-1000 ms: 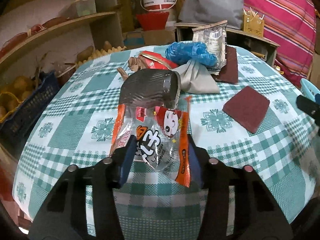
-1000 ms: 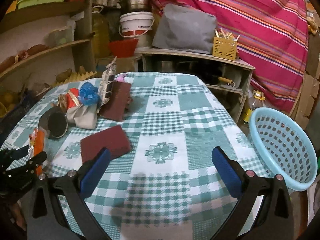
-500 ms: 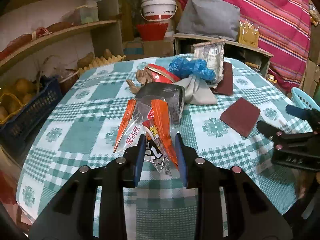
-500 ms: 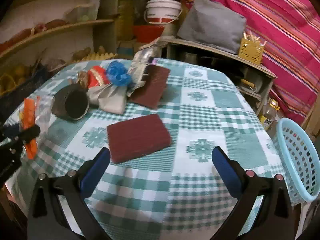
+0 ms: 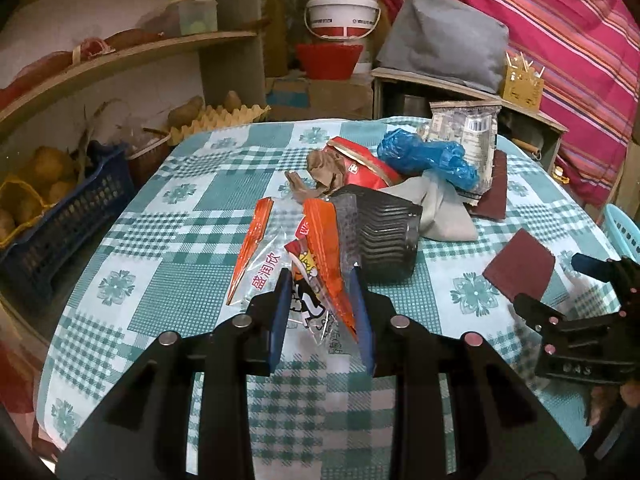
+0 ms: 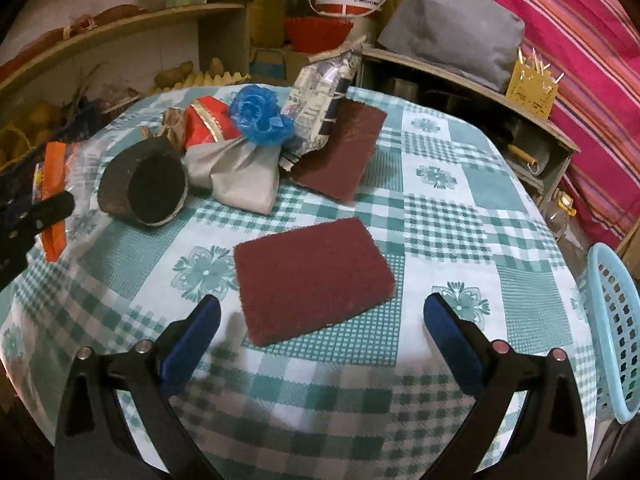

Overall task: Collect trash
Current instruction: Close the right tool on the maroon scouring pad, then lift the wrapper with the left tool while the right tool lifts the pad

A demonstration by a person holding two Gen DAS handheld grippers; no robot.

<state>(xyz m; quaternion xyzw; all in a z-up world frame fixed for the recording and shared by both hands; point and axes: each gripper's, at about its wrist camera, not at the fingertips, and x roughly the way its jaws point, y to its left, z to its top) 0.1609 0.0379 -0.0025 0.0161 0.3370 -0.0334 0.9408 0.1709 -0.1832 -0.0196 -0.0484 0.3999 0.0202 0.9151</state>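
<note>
Left tongs (image 5: 322, 312) have closed on, crumpled the snack wrapper (image 5: 310, 264); right tongs (image 6: 320, 332), gaping, now nearer one of two maroon pads (image 6: 312, 276).

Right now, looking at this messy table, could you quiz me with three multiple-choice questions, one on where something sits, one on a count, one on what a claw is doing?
1. Where is the light blue basket?
A. at the table's right edge
B. in the middle of the table
C. on the wall shelf

2. How many dark red scouring pads lie on the checked tablecloth?
A. one
B. two
C. four

3. What is the left claw doing?
A. hanging open over bare cloth
B. gripping the black cup
C. pinching the orange-and-clear snack wrapper

Answers: 1 A, it hangs beside the table's right rim. 2 B, one near pad and one far pad under the packets. 3 C, the wrapper crumples between its blue pads.
</note>
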